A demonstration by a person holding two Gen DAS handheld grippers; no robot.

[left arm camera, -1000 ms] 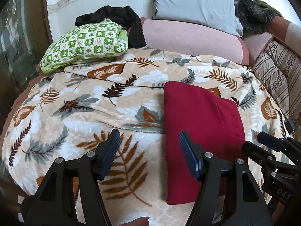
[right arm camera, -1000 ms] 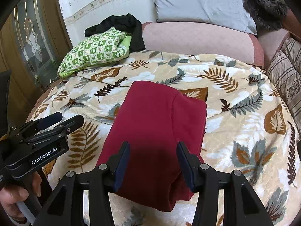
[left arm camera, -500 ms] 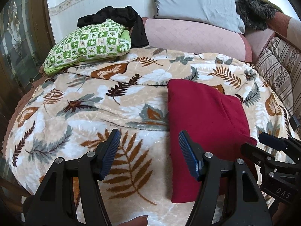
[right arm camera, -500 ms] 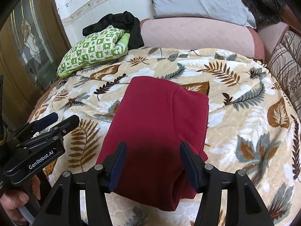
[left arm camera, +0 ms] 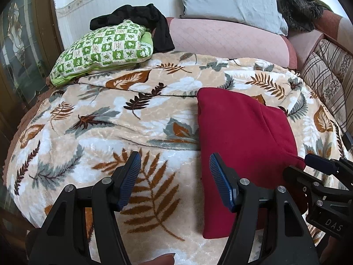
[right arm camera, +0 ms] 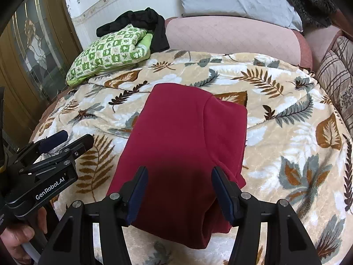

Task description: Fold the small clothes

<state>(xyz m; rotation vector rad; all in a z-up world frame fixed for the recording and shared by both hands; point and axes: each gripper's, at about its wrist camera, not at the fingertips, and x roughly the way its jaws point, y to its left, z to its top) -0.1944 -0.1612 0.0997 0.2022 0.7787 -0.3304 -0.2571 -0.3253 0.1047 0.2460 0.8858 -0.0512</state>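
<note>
A dark red garment (left arm camera: pixel 240 141) lies folded into a long rectangle on the leaf-patterned blanket (left arm camera: pixel 123 119); it also shows in the right wrist view (right arm camera: pixel 183 145). My left gripper (left arm camera: pixel 174 167) is open and empty, above the blanket just left of the garment's near end. My right gripper (right arm camera: pixel 179 183) is open and empty, over the garment's near end, with the red cloth showing between the jaws. Each gripper shows at the edge of the other's view.
A green checked pillow (left arm camera: pixel 101 50) with a black garment (left arm camera: pixel 143 22) on it lies at the back left. A pink bolster (left arm camera: pixel 225 39), a grey pillow (left arm camera: pixel 229 0) and striped cushions (left arm camera: pixel 326 75) line the back and right. A glass door (right arm camera: pixel 33 50) stands left.
Both grippers have drawn back slightly toward the near edge of the bed. The red garment has not changed shape. Both jaws stay open.
</note>
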